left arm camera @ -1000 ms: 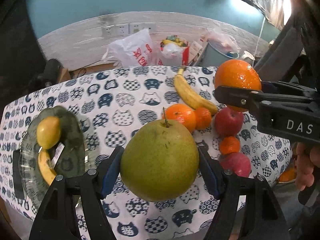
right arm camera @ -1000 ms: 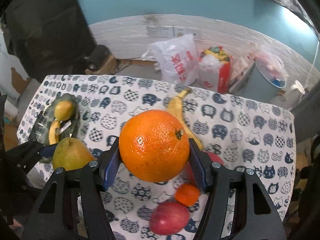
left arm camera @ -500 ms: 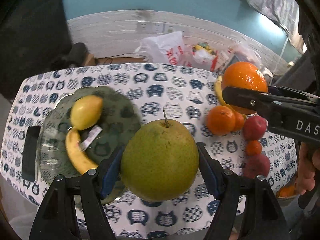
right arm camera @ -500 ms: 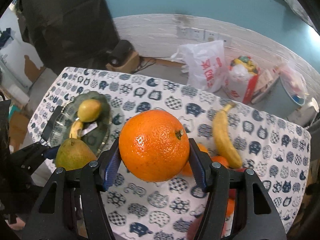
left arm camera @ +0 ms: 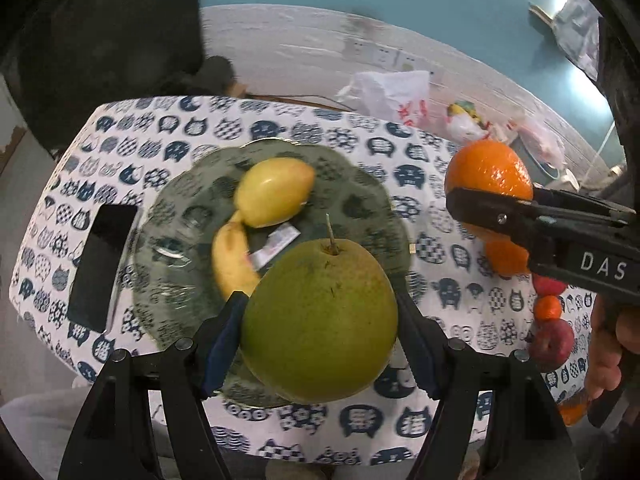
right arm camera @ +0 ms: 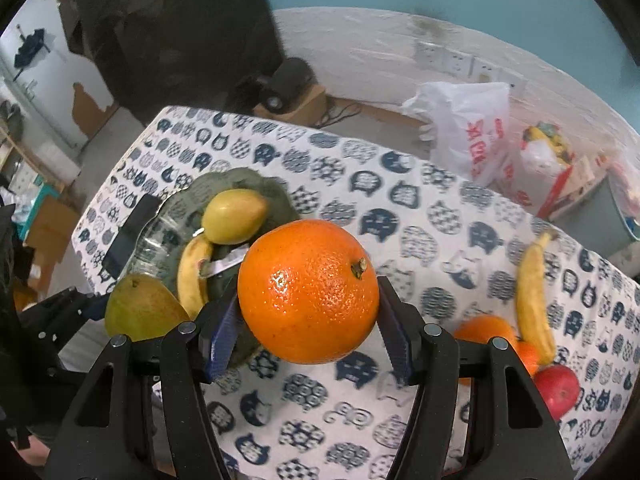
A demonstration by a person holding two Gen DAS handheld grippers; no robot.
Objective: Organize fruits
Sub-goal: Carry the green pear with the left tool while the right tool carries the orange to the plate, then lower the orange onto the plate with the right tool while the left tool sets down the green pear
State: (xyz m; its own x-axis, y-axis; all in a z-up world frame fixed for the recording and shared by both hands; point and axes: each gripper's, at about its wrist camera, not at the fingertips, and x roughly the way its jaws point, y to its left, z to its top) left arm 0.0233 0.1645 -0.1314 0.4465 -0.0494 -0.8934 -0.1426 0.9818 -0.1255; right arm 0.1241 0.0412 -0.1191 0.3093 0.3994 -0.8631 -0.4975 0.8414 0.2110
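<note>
Teal wall and a pale plank band close the far side; a table [right arm camera: 420,216] under a cat-print cloth fills both views, its far edge curving from 9 to 2 o'clock in the right wrist view. Left gripper [left arm camera: 320,332]: clenched on a green pear [left arm camera: 320,320], stem up, held above the plate's near rim at 6 o'clock. Right gripper [right arm camera: 308,320]: clenched on a large orange [right arm camera: 308,290], both pads pressed to its sides, held above the cloth just beside the plate's near right rim. Glass plate [left arm camera: 360,196]: near the table's left end, carrying a yellow pear [left arm camera: 274,192] and a short banana [left arm camera: 232,264] that touch, with a small white wrapper [left arm camera: 276,246] against them. Open plate surface remains at 12 to 3 o'clock and along the left rim. Black phone [left arm camera: 102,268]: flat on the cloth, just beside the plate's left rim and near the table's left edge. Bare cloth spans the middle of the table between plate and loose fruit. Loose fruit at 3 to 4 o'clock in the right wrist view: long banana [right arm camera: 534,296], small oranges [right arm camera: 486,328] and red apple [right arm camera: 558,390], clustered near the right edge. White plastic bag [right arm camera: 468,128]: on the floor beyond the far edge.
</note>
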